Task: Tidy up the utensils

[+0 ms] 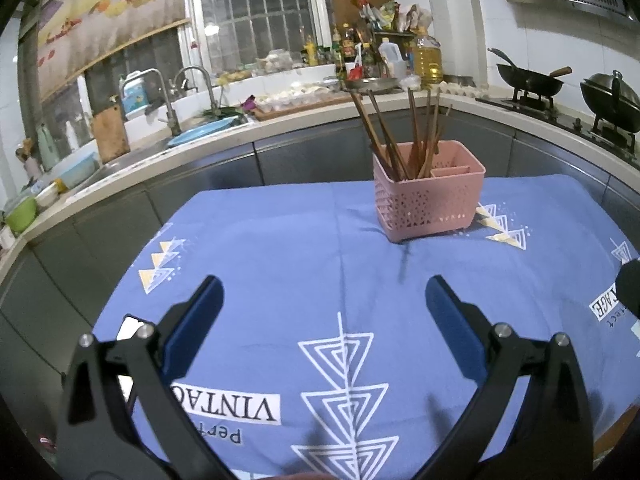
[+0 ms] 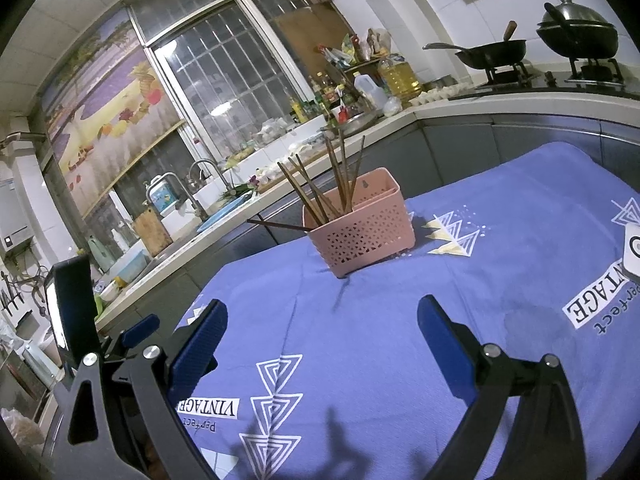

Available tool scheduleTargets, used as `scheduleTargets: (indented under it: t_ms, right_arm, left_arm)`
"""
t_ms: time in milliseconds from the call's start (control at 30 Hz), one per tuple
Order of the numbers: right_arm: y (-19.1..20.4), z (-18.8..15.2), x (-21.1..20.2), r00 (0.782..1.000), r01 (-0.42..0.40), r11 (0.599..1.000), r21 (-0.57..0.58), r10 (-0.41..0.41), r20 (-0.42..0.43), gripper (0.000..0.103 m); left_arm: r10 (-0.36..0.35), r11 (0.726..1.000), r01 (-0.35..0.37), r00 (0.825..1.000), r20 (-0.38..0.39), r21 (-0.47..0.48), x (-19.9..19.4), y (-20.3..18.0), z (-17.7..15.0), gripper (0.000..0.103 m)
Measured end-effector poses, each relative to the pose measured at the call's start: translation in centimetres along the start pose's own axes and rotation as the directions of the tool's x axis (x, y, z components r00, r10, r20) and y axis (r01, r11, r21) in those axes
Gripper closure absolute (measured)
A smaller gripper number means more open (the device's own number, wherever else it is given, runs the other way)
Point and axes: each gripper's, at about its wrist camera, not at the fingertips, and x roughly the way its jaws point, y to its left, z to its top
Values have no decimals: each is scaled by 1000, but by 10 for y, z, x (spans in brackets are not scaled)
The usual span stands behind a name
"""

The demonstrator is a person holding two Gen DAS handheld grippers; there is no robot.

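A pink perforated utensil basket (image 1: pixel 430 190) stands on the blue patterned tablecloth (image 1: pixel 280 248), far right of centre. Several brown wooden chopsticks (image 1: pixel 400 136) stand upright in its left compartment; the right compartment looks empty. My left gripper (image 1: pixel 324 300) is open and empty, low over the cloth, well short of the basket. In the right wrist view the basket (image 2: pixel 362 224) sits ahead with the chopsticks (image 2: pixel 328 184) leaning left, one lying nearly flat over the rim. My right gripper (image 2: pixel 322 320) is open and empty above the cloth (image 2: pixel 400 340).
A grey kitchen counter (image 1: pixel 280 128) curves behind the table with a sink and taps (image 1: pixel 184 92), bottles (image 1: pixel 376 56) and two woks (image 1: pixel 528 80) on a stove. The left gripper's body (image 2: pixel 76 308) shows at the left of the right wrist view. A white object (image 2: pixel 634 248) lies at the cloth's right edge.
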Motion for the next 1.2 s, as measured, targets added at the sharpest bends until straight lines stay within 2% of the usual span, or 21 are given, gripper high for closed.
scheduleTargets:
  t_ms: [633,1200]
  right_arm:
    - [-1,-5,2,1000,2,1000,13,-2,-16,9]
    - [-1,-10,7,1000,5,1000,13,-4,-22,8]
  left_arm:
    - [-2,1000,2,999,-51,-4,13,0,4,6]
    - [-2,1000,2,998,-65,-3,17,0,5,6]
